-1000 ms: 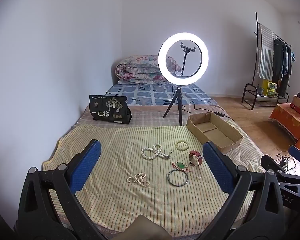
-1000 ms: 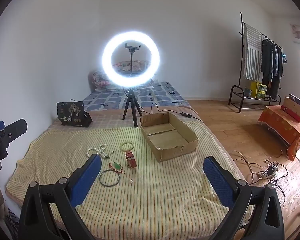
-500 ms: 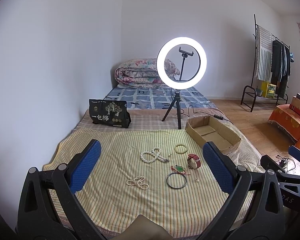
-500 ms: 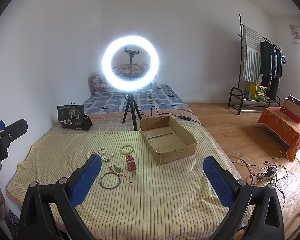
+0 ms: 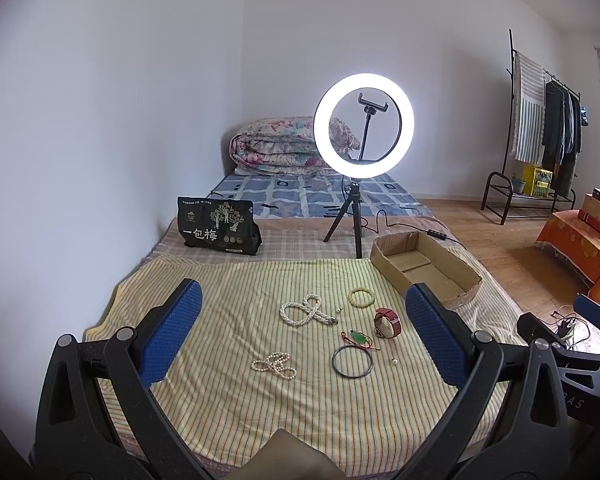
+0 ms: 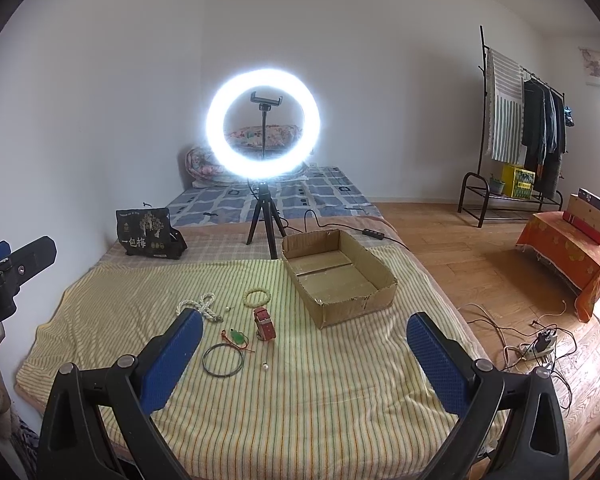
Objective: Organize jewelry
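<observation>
Jewelry lies on a yellow striped cloth (image 5: pixel 228 400): a long pearl necklace (image 5: pixel 304 312), a small pearl strand (image 5: pixel 274 365), a pale bead bracelet (image 5: pixel 361 297), a red watch (image 5: pixel 387 322), a green pendant on red cord (image 5: pixel 358 338), a dark bangle (image 5: pixel 352 361) and a loose pearl (image 5: pixel 395 361). An empty cardboard box (image 5: pixel 426 268) sits at the cloth's far right. My left gripper (image 5: pixel 304 340) hangs open above the near edge. My right gripper (image 6: pixel 304 360) is open too, nearer the box (image 6: pixel 338 276), with the watch (image 6: pixel 264 322) and bangle (image 6: pixel 223 361) ahead-left.
A lit ring light on a tripod (image 5: pixel 363 128) stands behind the cloth, its cable trailing right. A black bag (image 5: pixel 218 226) sits at the back left by the wall. Folded bedding (image 5: pixel 280 148) lies further back. Cables and a power strip (image 6: pixel 540 344) lie on the wooden floor at right.
Both views have tilted slightly upward, so the jewelry and box sit a little lower in frame. Nothing on the cloth has moved, and both grippers stay open.
</observation>
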Demonstrator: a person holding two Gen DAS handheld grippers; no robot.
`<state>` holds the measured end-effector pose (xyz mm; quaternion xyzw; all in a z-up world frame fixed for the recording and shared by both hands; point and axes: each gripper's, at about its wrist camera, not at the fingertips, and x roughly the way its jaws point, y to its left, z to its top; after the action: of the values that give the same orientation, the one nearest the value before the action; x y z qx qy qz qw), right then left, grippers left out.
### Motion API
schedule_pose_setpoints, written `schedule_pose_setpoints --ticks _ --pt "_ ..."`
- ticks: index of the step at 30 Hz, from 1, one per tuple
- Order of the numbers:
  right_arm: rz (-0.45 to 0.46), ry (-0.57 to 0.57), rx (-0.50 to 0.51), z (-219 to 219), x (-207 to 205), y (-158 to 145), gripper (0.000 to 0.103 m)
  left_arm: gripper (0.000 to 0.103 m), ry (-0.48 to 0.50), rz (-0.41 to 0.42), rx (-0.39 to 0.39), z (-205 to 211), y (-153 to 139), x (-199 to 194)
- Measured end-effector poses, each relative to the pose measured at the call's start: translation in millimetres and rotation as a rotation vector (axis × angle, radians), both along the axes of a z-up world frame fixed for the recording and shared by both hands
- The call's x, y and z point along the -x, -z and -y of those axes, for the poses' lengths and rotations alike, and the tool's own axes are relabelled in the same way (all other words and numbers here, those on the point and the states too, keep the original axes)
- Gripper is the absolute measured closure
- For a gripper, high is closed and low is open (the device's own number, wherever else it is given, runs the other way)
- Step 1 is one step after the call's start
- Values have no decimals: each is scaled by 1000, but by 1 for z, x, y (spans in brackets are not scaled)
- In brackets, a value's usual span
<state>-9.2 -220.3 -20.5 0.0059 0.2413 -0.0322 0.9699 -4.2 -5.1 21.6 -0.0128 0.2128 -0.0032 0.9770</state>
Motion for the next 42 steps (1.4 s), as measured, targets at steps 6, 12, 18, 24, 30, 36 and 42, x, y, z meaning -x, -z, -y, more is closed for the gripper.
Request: schedule_pose_setpoints --ticks 6,12,18,24,30,36,42 --pt "-10 -1 0 -2 -2 0 0 0 -2 1 1 0 1 0" --pt "-13 -4 -7 -2 -4 0 0 0 -1 0 3 0 0 0" --pt "-22 -4 -14 -1 -6 3 0 0 -3 0 0 1 1 1" --pt "-20 -4 -16 -1 -6 3 0 0 -3 0 1 0 1 0" --pt "-24 -3 -19 0 -5 3 0 0 -4 -1 3 0 2 0" --pt "-30 -6 -23 -1 -6 3 0 0 -2 -1 3 -1 5 2" --pt "-38 -9 -22 -3 -9 6 0 0 -5 -8 2 -1 9 2"
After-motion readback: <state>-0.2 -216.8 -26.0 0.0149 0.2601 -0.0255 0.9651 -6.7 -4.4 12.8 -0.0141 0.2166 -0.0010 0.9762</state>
